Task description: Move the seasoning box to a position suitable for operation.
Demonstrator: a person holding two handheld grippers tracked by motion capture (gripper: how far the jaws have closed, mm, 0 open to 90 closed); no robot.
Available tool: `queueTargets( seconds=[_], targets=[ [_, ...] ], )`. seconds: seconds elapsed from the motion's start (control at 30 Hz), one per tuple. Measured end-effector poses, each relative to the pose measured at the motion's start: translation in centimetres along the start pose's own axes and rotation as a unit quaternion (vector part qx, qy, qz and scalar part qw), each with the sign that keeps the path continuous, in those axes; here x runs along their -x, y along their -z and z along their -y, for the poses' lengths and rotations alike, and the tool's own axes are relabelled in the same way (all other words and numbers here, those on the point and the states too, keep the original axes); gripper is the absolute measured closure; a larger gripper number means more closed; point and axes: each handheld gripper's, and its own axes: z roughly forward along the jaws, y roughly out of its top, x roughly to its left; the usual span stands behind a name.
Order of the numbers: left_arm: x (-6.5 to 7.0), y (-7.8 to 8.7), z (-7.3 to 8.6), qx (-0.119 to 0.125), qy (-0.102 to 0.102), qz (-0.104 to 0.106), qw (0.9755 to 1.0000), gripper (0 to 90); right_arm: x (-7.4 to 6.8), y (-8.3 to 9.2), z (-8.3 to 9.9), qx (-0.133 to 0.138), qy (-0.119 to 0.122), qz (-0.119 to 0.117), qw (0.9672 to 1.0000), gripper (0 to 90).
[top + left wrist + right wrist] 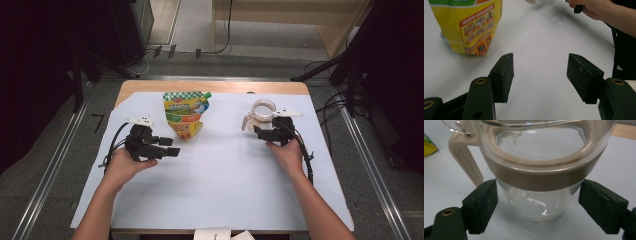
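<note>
A yellow and green stand-up pouch (185,114) stands at the back of the white sheet, left of centre. A clear glass jug (262,112) with a beige band and handle stands at the back right. My left gripper (175,146) is held level, pointing right, below and left of the pouch. Its jaws are open on nothing in the left gripper view (540,75), with the pouch (471,27) ahead to the left. My right gripper (256,131) is at the jug's near side. Its jaws (539,197) stand on either side of the jug's lower glass body (536,170), with small gaps showing.
A white sheet (225,175) covers most of the wooden table (215,86). The person's right hand (594,7) shows far off in the left gripper view. Cables trail from both grippers. Metal rails and dark stands flank the table on the floor.
</note>
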Motion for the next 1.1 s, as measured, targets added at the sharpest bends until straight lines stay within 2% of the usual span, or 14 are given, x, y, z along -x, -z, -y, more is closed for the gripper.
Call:
queueTargets(
  seconds=[0.17,0.3,0.53,0.87,0.93,0.97,1.1],
  targets=[
    [0.3,0.0,0.2,-0.004,-0.001,-0.004,1.0,39.3,0.1,-0.9,-0.1,0.013,-0.01,-0.004,0.9998,12.3],
    [0.5,-0.1,0.3,-0.004,0.001,-0.004,1.0,39.2,0.0,-1.8,-0.2,0.029,-0.008,0.0,0.9995,10.6],
    [1.1,-1.1,0.4,-0.029,-0.01,-0.001,0.9995,38.0,-0.2,-2.8,0.0,0.051,-0.003,0.01,0.9987,10.9],
    [1.5,-1.5,0.2,-0.029,-0.022,-0.003,0.9993,37.6,-0.7,-2.3,-0.2,0.045,0.022,0.021,0.9985,12.1],
    [1.5,-1.5,0.1,-0.027,-0.021,-0.004,0.9994,37.2,-0.9,-2.1,-0.3,0.048,0.019,0.016,0.9985,12.1],
    [1.4,-1.5,0.1,-0.026,-0.016,-0.002,0.9995,35.7,-1.1,-1.7,-0.5,0.051,0.01,0.005,0.9986,12.1],
    [1.4,-1.5,0.0,-0.024,-0.013,-0.002,0.9996,35.4,-1.8,-1.1,-0.7,0.053,0.011,-0.007,0.9985,12.1]
  ],
)
